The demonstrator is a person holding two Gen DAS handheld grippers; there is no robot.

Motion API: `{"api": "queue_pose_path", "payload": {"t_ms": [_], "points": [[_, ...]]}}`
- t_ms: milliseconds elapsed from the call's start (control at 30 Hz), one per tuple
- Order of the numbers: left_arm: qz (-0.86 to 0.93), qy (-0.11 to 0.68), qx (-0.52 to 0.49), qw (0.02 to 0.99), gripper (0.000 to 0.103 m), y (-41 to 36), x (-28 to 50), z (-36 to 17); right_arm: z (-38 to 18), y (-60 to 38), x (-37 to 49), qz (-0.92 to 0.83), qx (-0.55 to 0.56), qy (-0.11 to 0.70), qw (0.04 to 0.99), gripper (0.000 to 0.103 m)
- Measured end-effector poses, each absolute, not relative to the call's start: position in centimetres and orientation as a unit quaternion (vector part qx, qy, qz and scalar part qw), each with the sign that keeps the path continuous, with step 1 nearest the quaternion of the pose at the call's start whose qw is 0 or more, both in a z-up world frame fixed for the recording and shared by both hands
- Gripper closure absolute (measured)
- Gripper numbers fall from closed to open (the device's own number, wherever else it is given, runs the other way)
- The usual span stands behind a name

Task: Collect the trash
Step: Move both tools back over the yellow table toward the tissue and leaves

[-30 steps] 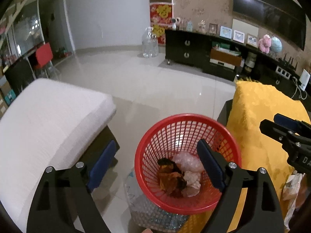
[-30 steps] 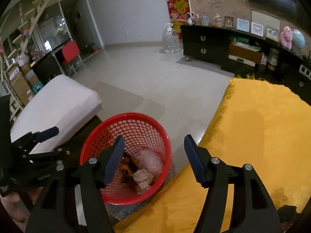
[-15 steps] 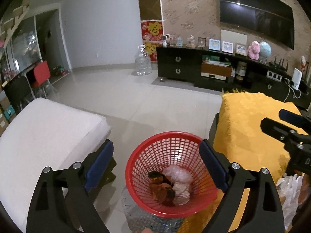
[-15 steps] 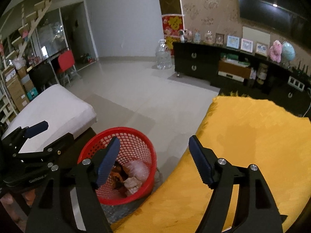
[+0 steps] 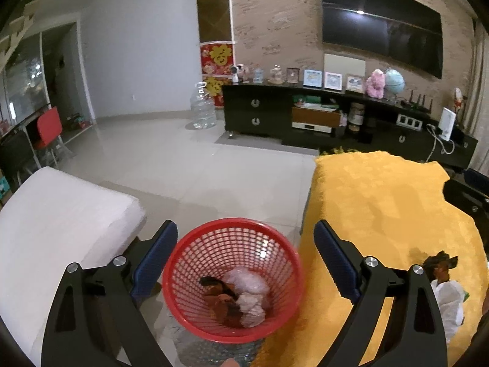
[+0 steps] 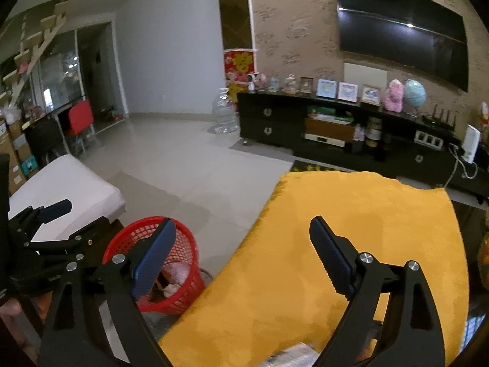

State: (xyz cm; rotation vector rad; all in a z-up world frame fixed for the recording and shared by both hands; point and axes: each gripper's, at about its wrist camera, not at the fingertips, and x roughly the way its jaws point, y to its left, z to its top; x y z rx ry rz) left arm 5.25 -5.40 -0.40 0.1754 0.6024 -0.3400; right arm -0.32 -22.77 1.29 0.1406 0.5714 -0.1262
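Observation:
A red mesh basket stands on the floor beside a table draped in yellow cloth. A brown wrapper and crumpled clear plastic lie inside it. My left gripper hangs open above the basket with nothing between its blue pads. On the cloth at the right lie a dark brown wrapper and a white plastic bag. My right gripper hovers over the cloth's left edge with its jaws opening and nothing between them. In the right wrist view the basket sits at the lower left.
A white cushioned seat stands left of the basket. Bubble wrap lies under the basket. A long black cabinet and a big water bottle stand at the far wall, and a red chair stands far left.
Both grippers have risen and drawn back from the basket, which now sits lower and smaller in both views. The right jaws have spread much wider. More trash on the cloth has come into view.

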Motion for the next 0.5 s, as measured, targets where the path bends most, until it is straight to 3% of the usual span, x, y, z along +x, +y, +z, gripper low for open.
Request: {"api": "queue_pose_path", "payload": {"t_ms": [500], "points": [[-0.263,0.294,0.113,0.912,0.015,-12.7,1.0,-0.6,0.9,-30.9,-9.6,-0.187,0.134,0.275,0.933,0.013]]}}
